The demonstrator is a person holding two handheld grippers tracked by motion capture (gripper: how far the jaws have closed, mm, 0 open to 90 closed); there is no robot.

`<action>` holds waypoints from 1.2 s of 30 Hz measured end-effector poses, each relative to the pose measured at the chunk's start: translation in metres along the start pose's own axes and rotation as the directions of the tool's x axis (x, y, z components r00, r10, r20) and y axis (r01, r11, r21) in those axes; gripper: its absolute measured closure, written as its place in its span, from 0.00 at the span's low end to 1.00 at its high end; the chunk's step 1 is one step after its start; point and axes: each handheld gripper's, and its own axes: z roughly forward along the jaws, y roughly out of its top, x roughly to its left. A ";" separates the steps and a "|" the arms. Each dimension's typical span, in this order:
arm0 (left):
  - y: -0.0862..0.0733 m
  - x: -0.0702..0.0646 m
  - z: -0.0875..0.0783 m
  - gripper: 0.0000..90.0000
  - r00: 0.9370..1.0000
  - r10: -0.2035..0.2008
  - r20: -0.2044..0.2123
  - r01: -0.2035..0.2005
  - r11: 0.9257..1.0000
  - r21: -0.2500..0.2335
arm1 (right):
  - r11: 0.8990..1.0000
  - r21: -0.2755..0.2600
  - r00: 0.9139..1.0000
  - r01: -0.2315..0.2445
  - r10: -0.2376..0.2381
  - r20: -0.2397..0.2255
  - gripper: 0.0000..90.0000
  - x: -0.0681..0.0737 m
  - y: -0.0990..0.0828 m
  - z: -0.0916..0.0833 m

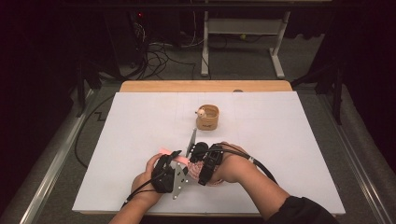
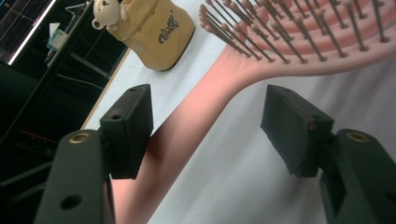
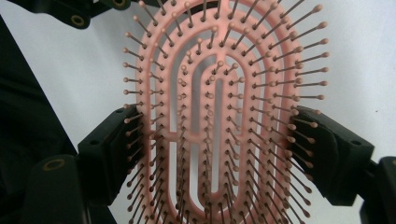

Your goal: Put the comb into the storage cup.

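Note:
A pink hairbrush with several rows of ball-tipped bristles is held at its oval head by my right gripper; one black jaw presses on each side of the head. The brush handle runs between the jaws of my left gripper, which stand wide apart, and it lies close against the left jaw. In the high view both grippers meet at the table's near middle, left gripper and right gripper, with the pink handle poking out to the left.
A tan pouch-like cup with a small bear figure on its rim stands beyond the grippers on the white table sheet. The cup also appears past the left gripper. Cables and table legs lie on the floor behind.

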 end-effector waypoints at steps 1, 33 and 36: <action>0.000 0.000 -0.001 0.42 1.000 0.003 -0.005 -0.003 1.000 0.003 | 1.000 0.000 1.000 -0.001 0.001 0.000 0.23 0.000 0.000 0.000; 0.006 -0.012 -0.002 0.66 0.982 0.182 -0.045 -0.182 0.983 0.001 | 1.000 0.017 1.000 -0.009 0.009 -0.013 0.23 0.000 0.006 0.003; 0.006 -0.013 -0.002 0.67 0.981 0.187 -0.049 -0.187 0.982 0.004 | 1.000 0.016 1.000 -0.009 0.009 -0.013 0.23 0.000 0.006 0.002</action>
